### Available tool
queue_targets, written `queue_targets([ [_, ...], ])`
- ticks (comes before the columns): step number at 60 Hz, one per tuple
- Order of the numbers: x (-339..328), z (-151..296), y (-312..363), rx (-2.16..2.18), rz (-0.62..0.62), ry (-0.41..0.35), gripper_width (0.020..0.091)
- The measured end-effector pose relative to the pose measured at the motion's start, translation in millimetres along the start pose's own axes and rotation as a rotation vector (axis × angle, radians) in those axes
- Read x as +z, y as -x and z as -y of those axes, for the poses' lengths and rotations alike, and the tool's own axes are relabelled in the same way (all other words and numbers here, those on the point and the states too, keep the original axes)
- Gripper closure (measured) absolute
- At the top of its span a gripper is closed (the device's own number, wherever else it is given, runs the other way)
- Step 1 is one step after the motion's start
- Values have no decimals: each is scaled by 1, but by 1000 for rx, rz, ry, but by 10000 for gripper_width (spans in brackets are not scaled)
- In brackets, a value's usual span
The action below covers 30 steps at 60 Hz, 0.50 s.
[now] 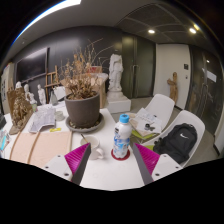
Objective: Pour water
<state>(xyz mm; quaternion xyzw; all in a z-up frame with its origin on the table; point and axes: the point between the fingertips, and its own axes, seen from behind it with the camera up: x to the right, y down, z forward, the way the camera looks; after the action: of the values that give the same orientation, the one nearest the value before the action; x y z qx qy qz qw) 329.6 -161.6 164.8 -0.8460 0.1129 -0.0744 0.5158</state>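
A clear plastic water bottle (122, 137) with a blue label and white cap stands upright on a red coaster on the white table (105, 170). It sits just ahead of my gripper (113, 158), nearer the right finger. A white cup (95, 151) rests on the table beside the bottle, close to the left finger's tip. The fingers (77, 158) with magenta pads are spread wide and hold nothing.
A large pot of dry plants (83, 104) stands beyond the cup. Papers (44, 120) lie to the left. Green items (146, 124) rest right of the bottle. White chairs stand at the right, one holding a black bag (178, 143). A white statue (116, 75) stands behind.
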Motion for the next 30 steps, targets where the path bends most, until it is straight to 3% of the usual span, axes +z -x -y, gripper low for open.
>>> queue_targets([
  [18, -178, -17, 68, -26, -33, 53, 248],
  [30, -250, -32, 106, -50, -17, 53, 248],
])
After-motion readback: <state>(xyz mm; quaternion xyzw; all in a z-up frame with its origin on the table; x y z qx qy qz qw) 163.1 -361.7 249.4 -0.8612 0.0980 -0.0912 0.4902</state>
